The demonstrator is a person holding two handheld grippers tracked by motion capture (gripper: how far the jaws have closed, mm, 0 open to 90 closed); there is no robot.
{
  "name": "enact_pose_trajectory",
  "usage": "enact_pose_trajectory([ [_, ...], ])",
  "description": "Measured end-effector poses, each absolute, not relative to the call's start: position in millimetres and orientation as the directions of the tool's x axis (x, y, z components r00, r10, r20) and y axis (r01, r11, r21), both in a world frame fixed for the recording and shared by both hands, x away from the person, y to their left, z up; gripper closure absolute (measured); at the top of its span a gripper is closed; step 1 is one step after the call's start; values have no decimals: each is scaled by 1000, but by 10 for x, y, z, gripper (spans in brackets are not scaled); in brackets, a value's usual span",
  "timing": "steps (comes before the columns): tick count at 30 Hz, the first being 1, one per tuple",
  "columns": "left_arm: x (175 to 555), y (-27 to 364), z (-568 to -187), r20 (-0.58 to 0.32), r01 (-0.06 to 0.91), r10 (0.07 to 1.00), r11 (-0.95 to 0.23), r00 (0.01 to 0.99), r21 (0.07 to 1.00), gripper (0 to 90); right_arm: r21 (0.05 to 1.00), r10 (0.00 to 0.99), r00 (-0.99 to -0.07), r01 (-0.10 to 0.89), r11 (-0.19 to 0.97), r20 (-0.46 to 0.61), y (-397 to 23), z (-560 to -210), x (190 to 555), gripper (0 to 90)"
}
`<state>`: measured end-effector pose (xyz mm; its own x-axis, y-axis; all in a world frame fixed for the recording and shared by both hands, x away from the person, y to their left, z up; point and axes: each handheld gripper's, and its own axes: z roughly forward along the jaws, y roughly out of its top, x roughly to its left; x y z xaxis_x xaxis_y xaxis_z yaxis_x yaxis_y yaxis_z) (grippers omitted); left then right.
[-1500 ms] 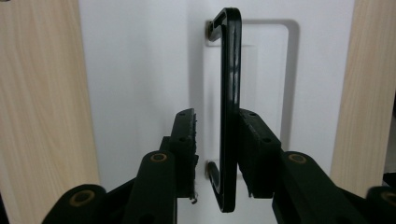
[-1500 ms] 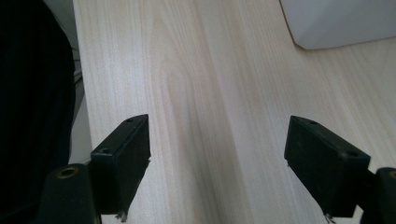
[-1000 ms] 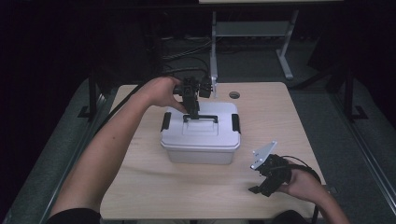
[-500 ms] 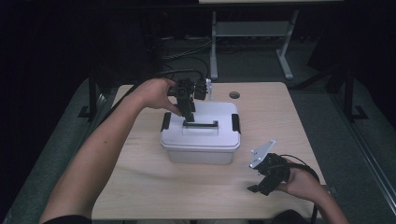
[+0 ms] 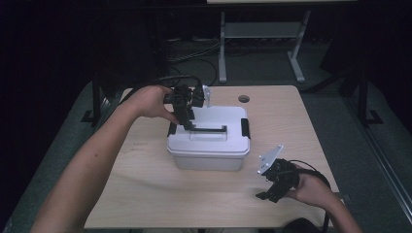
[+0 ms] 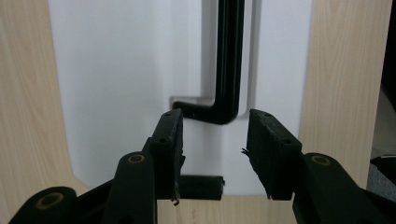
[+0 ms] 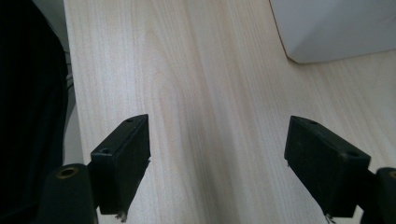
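I hold the left gripper (image 5: 187, 121) over the white box (image 5: 209, 138), its jaws apart.

From above, the box sits mid-table (image 5: 145, 194); my left gripper hangs at the left end of its black handle (image 5: 209, 129), and the right gripper (image 5: 272, 187) rests spread near the front right edge, apart from the box. In the left gripper view, the jaws, which have just been opening, flank the handle's corner (image 6: 219, 114), clamping nothing. In the right gripper view, wide jaws frame bare table; the box corner (image 7: 336, 28) lies beyond.

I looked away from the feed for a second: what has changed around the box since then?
The left tongs slid from the handle's middle toward the lid's left end, their jaws just opening, nothing held between them. The white box and the right tongs, open over the table, stayed put.
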<state>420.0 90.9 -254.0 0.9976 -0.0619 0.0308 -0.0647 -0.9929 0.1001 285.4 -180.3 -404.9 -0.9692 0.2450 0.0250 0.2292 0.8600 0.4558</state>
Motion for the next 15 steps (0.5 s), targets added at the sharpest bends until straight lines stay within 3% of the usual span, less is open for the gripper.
enact_pose_trajectory([
  [15, 4106, 1211, -2556, 40, -30, -25, -991, 999, 128, 526, 448, 234, -972, 222, 866, 28, -1759, -4050, 2899, 221],
])
